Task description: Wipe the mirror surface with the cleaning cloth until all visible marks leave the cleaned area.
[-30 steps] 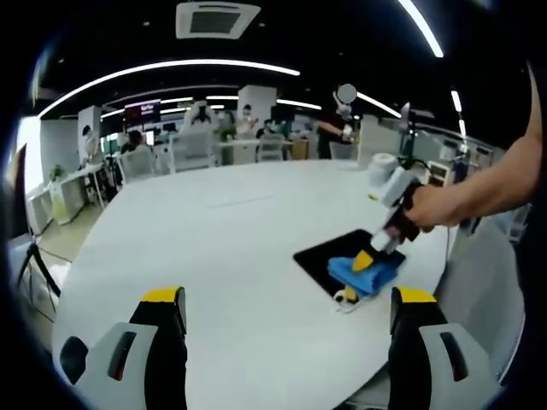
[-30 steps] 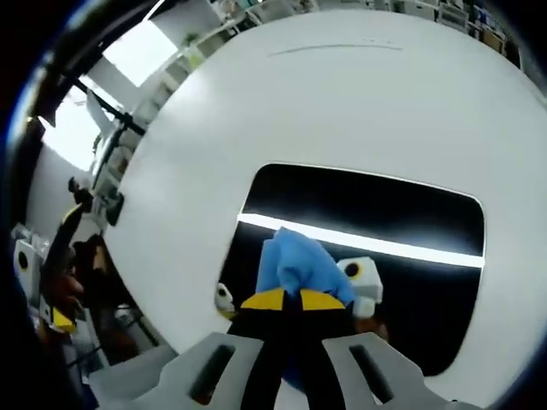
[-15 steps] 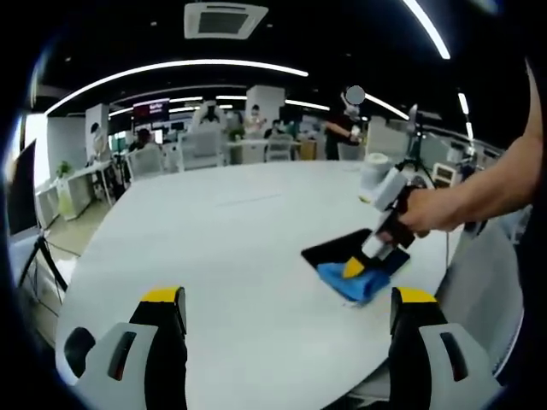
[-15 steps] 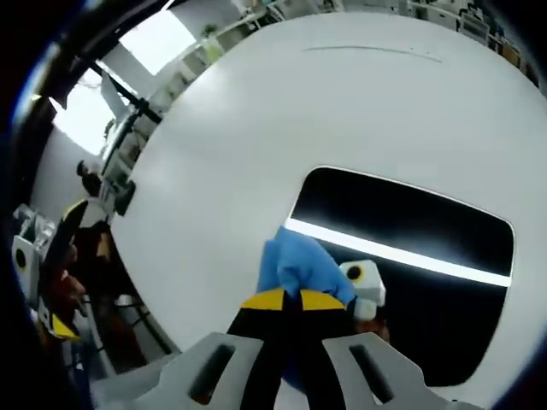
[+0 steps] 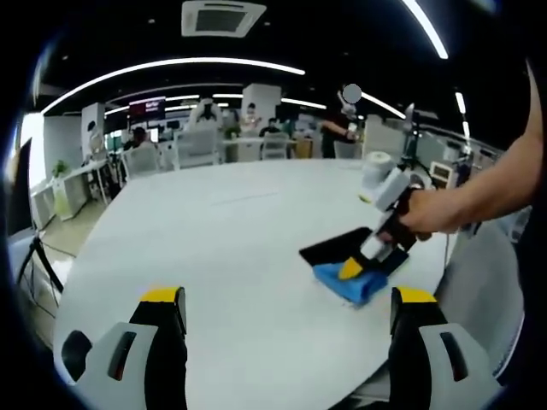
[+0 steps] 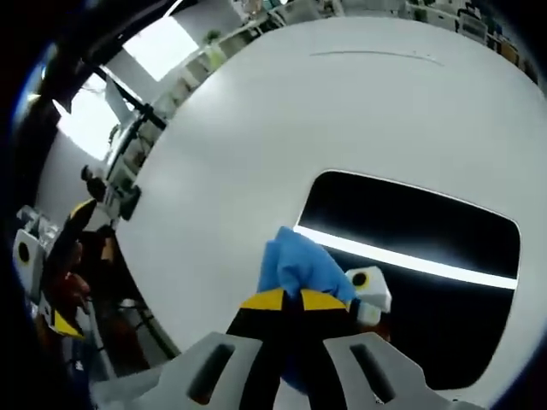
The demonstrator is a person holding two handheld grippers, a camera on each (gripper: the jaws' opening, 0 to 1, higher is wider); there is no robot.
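The right gripper [image 6: 285,299] has its two jaws pressed together on the blue cleaning cloth [image 6: 301,266]. It pushes the cloth down on the near left end of the dark mirror [image 6: 427,231], which lies flat on the white table [image 6: 256,128]. The left gripper [image 5: 286,301] hangs over the near part of the table, jaws wide apart, holding nothing. A person's hand [image 5: 432,211] grips the right gripper.

Bright ceiling strip lights [image 5: 171,67], glare streak on mirror [image 6: 410,224], soft fisheye-warped edges, blown-out windows
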